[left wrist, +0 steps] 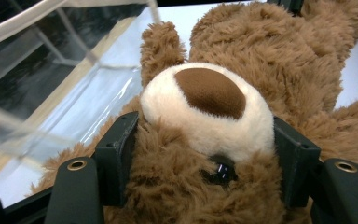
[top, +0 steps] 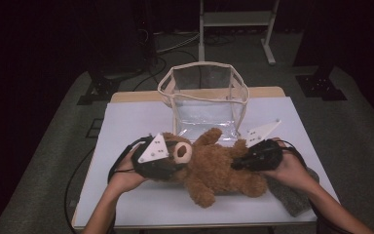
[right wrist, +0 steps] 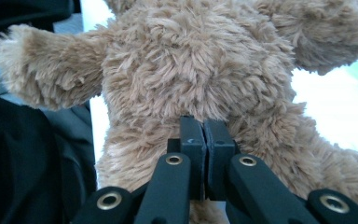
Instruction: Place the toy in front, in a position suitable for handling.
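Left tongs (left wrist: 205, 154) clamping bear (top: 214, 168) by the head, right tongs (right wrist: 207, 135) pinched tight on belly fur. Bear held at both ends before clear bag (top: 203, 97), likely for lifting in.

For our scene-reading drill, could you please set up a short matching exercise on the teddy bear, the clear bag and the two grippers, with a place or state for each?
Things:
1. teddy bear
2. clear bag
3. left gripper
4. right gripper

Places or states:
A. stands open-topped on the table, beyond the bear
B. jaws clamped on either side of the bear's head
C. lies on the white table between the two hands
D. jaws pinched together in the fur of the bear's lower body

Pairs: 1-C, 2-A, 3-B, 4-D
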### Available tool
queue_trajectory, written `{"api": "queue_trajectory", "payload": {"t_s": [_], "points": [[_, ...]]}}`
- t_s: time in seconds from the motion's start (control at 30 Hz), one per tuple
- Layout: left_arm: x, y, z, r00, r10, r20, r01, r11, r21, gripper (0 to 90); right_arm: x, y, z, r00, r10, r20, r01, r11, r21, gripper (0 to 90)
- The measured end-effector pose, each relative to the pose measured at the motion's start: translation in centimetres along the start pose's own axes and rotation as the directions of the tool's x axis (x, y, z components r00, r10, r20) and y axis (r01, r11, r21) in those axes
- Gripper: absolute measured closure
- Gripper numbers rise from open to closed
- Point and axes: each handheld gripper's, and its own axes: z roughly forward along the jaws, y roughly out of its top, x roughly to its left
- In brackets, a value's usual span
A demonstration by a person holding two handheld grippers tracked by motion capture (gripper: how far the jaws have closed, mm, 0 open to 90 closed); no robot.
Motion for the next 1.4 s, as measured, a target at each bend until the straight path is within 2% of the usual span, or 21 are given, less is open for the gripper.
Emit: {"api": "queue_trajectory", "payload": {"t_s": [0.07,0.1,0.13,0.17,0.23,0.3,0.33,0.4,0.53,0.6,0.7,0.77,0.8,0.83,0.87,0.9,1.03,1.2,1.27,1.33,1.4], "points": [[-0.6,0.2,1.6,0.9998,-0.014,0.015,0.014,0.9999,-0.001,34.7,-0.4,-1.7,-0.9,0.9993,0.03,0.023,-0.031,0.999,0.021,87.7],[-1.2,-0.2,3.2,0.9994,-0.013,0.032,0.012,0.9997,0.023,34.7,-0.6,-2.3,-1.0,0.999,0.04,0.022,-0.04,0.999,0.027,87.7],[-1.2,-0.2,3.2,0.9994,-0.013,0.032,0.012,0.9997,0.023,34.7,-0.6,-2.3,-1.0,0.999,0.04,0.022,-0.04,0.999,0.027,87.7],[-1.7,-0.9,4.5,0.9984,-0.018,0.054,0.015,0.9987,0.049,34.6,-1.0,-4.2,-0.5,0.9974,0.066,0.028,-0.067,0.997,0.044,87.6],[-2.0,-1.4,5.1,0.9978,-0.031,0.059,0.028,0.9978,0.059,34.5,-1.2,-4.9,-0.2,0.9967,0.079,0.02,-0.079,0.996,0.042,87.6],[-1.7,-1.9,5.0,0.997,-0.045,0.063,0.04,0.9964,0.074,34.2,-1.6,-6.5,0.4,0.9925,0.119,-0.029,-0.12,0.993,-0.018,87.6],[-1.6,-2.1,4.9,0.9965,-0.055,0.063,0.05,0.9961,0.072,34.0,-1.6,-6.9,0.5,0.9917,0.125,-0.032,-0.126,0.99,-0.057,87.3],[-1.8,-2.4,4.8,0.9973,-0.049,0.054,0.044,0.994,0.1,33.5,-1.5,-7.0,0.4,0.9916,0.123,-0.04,-0.125,0.99,-0.065,84.9],[-1.5,-2.9,4.6,0.9961,-0.072,0.052,0.066,0.9926,0.101,32.6,-1.3,-7.3,-0.1,0.9937,0.111,-0.008,-0.112,0.993,-0.049,74.9],[-1.4,-3.1,4.5,0.9959,-0.072,0.054,0.066,0.9922,0.106,32.3,-1.4,-8.5,-1.4,0.9898,0.137,0.039,-0.135,0.99,-0.045,65.4],[-1.4,-3.0,4.3,0.9963,-0.067,0.054,0.061,0.9919,0.112,32.0,-2.0,-10.2,-2.8,0.9779,0.188,0.092,-0.183,0.981,-0.06,52.5],[-1.4,-3.0,4.1,0.9965,-0.064,0.054,0.057,0.9906,0.124,31.8,-2.5,-11.5,-3.9,0.964,0.23,0.133,-0.22,0.972,-0.088,45.6],[-1.3,-3.0,4.0,0.9965,-0.062,0.056,0.054,0.9899,0.131,31.7,-2.7,-12.1,-4.3,0.9571,0.242,0.16,-0.229,0.969,-0.095,43.2],[-1.3,-3.0,4.0,0.9965,-0.062,0.056,0.054,0.9899,0.131,31.6,-2.7,-12.1,-4.3,0.9571,0.242,0.16,-0.229,0.969,-0.095,43.2],[-1.3,-3.1,3.9,0.9962,-0.065,0.057,0.057,0.9894,0.133,31.5,-3.2,-13.2,-5.0,0.9424,0.274,0.191,-0.255,0.96,-0.118,39.9],[-1.3,-3.1,3.9,0.9962,-0.065,0.057,0.057,0.9894,0.133,31.5,-3.5,-13.7,-5.2,0.9347,0.285,0.212,-0.265,0.957,-0.12,37.7],[-1.2,-3.2,3.8,0.9954,-0.065,0.071,0.055,0.9891,0.136,30.8,-4.2,-15.3,-5.0,0.9202,0.305,0.245,-0.287,0.952,-0.109,33.3],[-1.0,-3.2,3.7,0.9944,-0.064,0.084,0.053,0.9903,0.129,28.2,-4.5,-16.7,-4.0,0.9156,0.299,0.268,-0.295,0.954,-0.058,32.7],[-0.8,-3.2,3.5,0.9938,-0.066,0.089,0.055,0.9918,0.116,26.2,-4.6,-18.0,-3.1,0.9128,0.292,0.285,-0.303,0.953,-0.008,35.4],[-0.7,-3.2,3.4,0.9936,-0.069,0.089,0.059,0.9921,0.111,25.0,-4.4,-18.4,-2.8,0.9098,0.274,0.312,-0.282,0.959,-0.019,39.0],[-0.4,-3.2,3.1,0.9935,-0.078,0.083,0.069,0.9923,0.102,22.1,-3.9,-18.3,-2.7,0.8946,0.244,0.375,-0.259,0.966,-0.009,51.0]]}}
